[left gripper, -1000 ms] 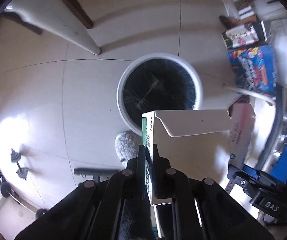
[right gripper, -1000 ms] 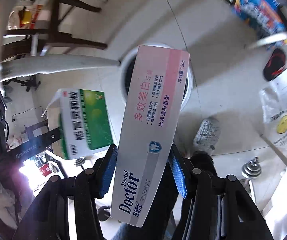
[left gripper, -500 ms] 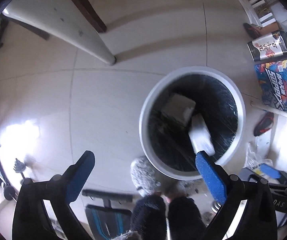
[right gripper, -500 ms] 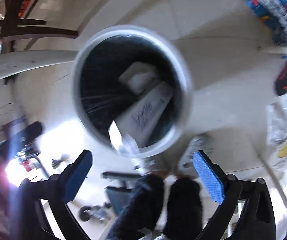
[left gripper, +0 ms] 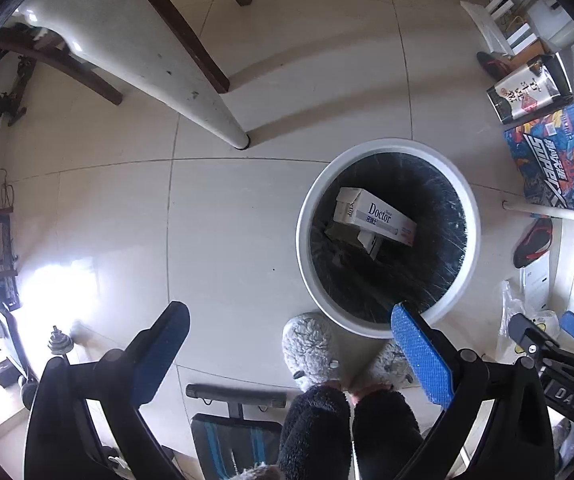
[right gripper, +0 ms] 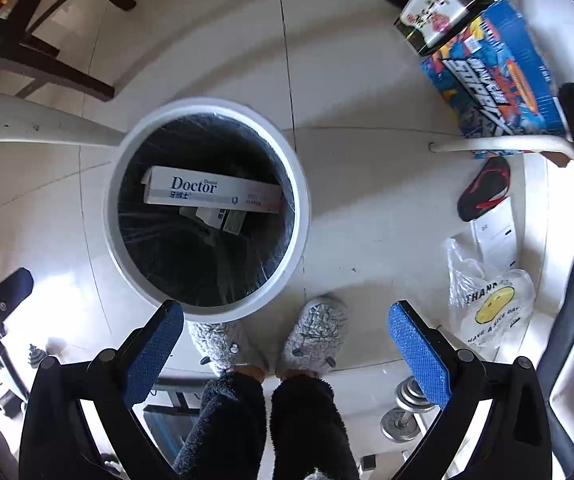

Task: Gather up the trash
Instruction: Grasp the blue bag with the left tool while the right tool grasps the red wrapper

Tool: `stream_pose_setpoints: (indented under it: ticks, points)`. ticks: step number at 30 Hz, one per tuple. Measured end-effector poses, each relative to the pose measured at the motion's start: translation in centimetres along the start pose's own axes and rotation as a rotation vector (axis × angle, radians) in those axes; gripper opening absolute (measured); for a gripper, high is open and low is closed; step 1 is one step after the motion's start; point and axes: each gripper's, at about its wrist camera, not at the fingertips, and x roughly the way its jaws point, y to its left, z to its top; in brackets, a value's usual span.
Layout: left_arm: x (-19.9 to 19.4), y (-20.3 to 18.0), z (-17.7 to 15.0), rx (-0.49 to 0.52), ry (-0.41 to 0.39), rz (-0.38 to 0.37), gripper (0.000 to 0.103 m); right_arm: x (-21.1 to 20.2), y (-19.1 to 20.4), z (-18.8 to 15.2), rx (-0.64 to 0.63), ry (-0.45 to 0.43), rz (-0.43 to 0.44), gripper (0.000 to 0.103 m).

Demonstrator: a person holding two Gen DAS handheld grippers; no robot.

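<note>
Both claws, left [left gripper: 289,350] and right [right gripper: 285,342], spread wide and empty above the bin [right gripper: 305,216], having just opened to drop their loads: toothpaste box [right gripper: 211,194] lies inside atop a second box [right gripper: 223,218], deposit apparently complete.

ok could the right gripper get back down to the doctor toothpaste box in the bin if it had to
Probably yes. The right gripper is open and empty, the toothpaste box lies uppermost in the open-topped bin, nothing covering it. It sits deep, though.
</note>
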Motion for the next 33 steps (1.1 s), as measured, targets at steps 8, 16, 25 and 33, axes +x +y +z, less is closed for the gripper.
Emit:
stream_pose_setpoints:
  ticks: [8,16,25,33]
  points:
    - [-5.7,0.0,-2.2,-0.018,-0.007,-0.036,0.103,-7.4,-0.1,-2.4,0.006,-0.074,0.015,0.103]
    - [-13.8,0.6,-4.9,-0.02,-0.007,-0.073,0.103,-16.6,0.1,-5.5,-0.013,-0.12,0.03,0.103]
    - [-25.0,2.3,-7.2,0.002,-0.047,-0.083,0.103,-29.1,-0.3,-9.5,0.009,-0.125,0.084,0.099]
    - [-37.6,-0.3,-2.2,0.124,-0.298,-0.05,0.103,-41.7,-2.7,-9.3,0.131,-0.221,0.203,0.103]
